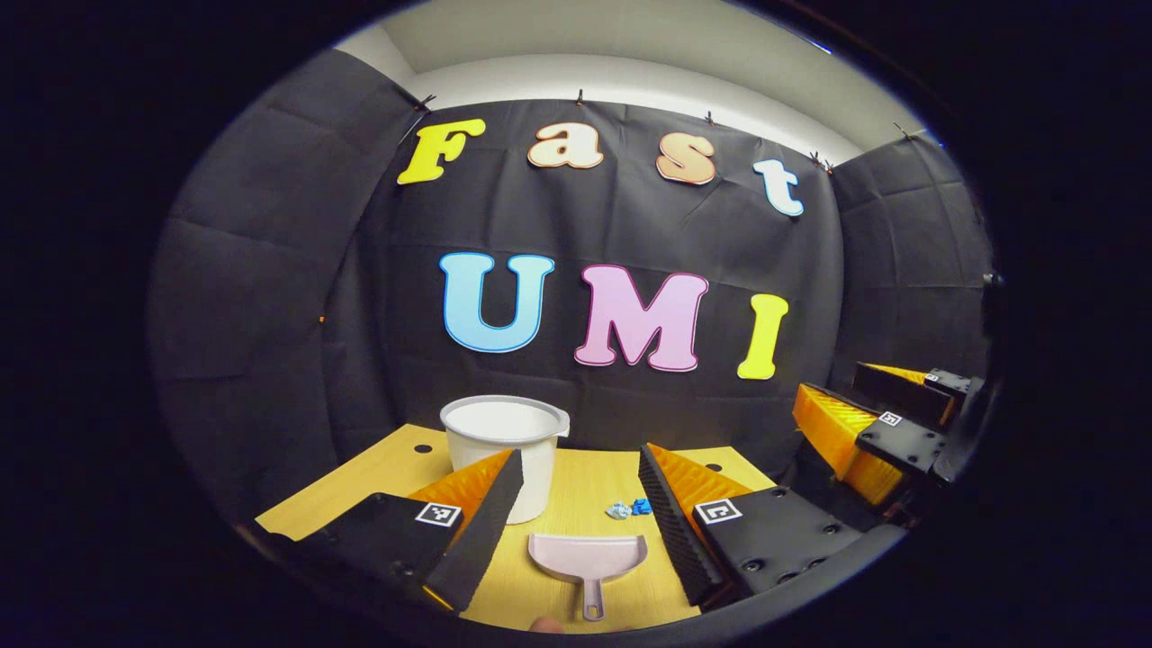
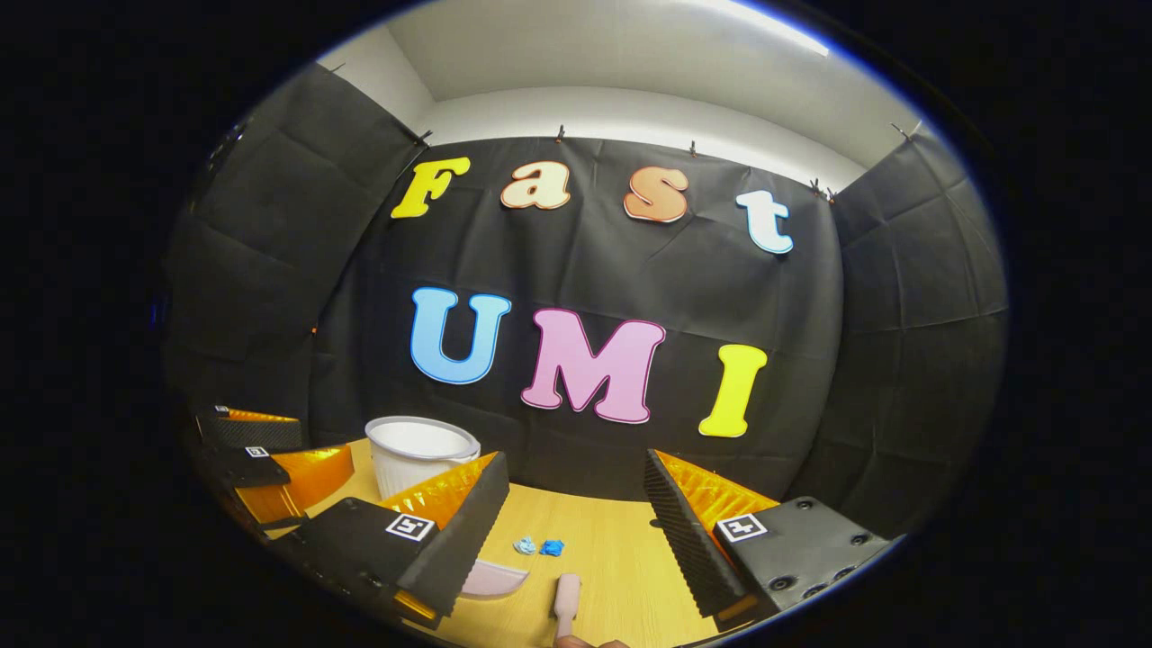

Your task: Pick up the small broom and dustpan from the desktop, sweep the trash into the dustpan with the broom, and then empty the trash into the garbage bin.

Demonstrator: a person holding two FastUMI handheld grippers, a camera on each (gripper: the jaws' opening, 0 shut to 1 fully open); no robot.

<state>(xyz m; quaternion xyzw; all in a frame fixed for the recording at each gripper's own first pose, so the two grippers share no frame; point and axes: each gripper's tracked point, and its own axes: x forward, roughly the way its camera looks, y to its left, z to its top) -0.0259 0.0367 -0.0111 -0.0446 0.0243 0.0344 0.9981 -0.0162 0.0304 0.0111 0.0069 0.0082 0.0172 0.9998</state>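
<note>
Both tools hang spread, left tool (image 1: pixel 576 504) above the dustpan (image 1: pixel 587 556); lower squarely over its handle at bottom centre before pinching, right tool (image 2: pixel 571 522) likewise over the broom (image 2: pixel 567 598).

**Dustpan, broom, trash and bin on the worktop**

The pale pink dustpan (image 1: pixel 589 560) lies flat, mouth toward the white garbage bin (image 1: pixel 506 450), handle pointing away from it. Two small crumpled scraps of trash (image 1: pixel 629 509), one grey and one blue, lie beside the bin, just beyond the dustpan's mouth. The pink broom handle (image 2: pixel 567 598) lies near the dustpan.
</note>
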